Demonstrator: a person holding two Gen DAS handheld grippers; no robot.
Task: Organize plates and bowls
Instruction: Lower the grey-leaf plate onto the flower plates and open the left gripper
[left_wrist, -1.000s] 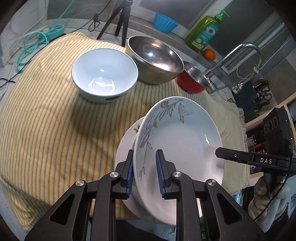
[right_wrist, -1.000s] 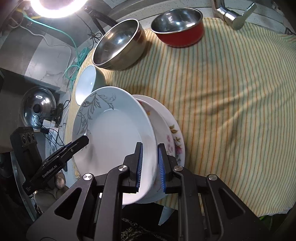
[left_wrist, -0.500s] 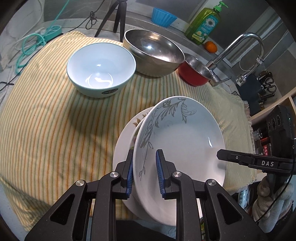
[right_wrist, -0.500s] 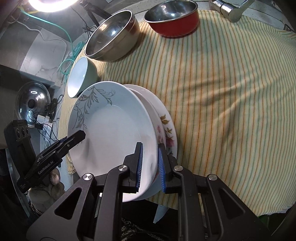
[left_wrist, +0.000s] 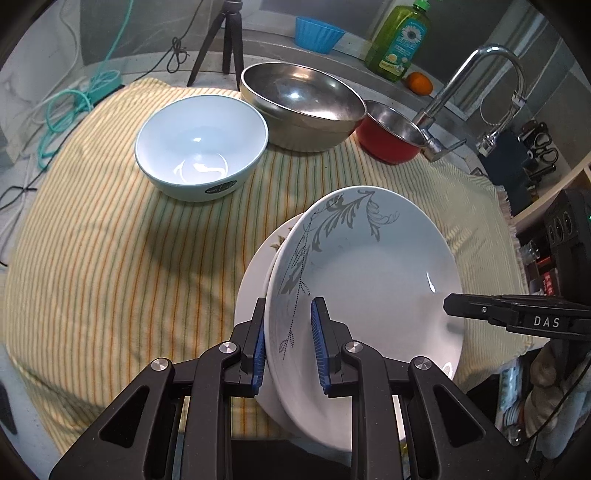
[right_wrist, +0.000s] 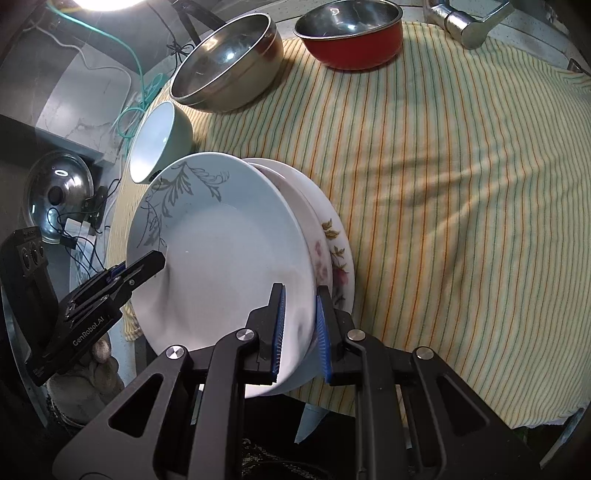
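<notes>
The leaf-patterned plate (left_wrist: 369, 266) sits tilted over a floral plate (right_wrist: 334, 254) near the front edge of the tabletop, which is covered by a striped yellow cloth (left_wrist: 110, 251). The left gripper (left_wrist: 287, 345) clamps the leaf plate's near rim between its blue-padded fingers (left_wrist: 318, 347). The right gripper (right_wrist: 298, 334) grips the opposite rim the same way. Farther back on the cloth stand a white bowl (left_wrist: 201, 146), a large steel bowl (left_wrist: 303, 101) touching it, and a red bowl (left_wrist: 391, 134) beside the faucet (left_wrist: 480, 92).
</notes>
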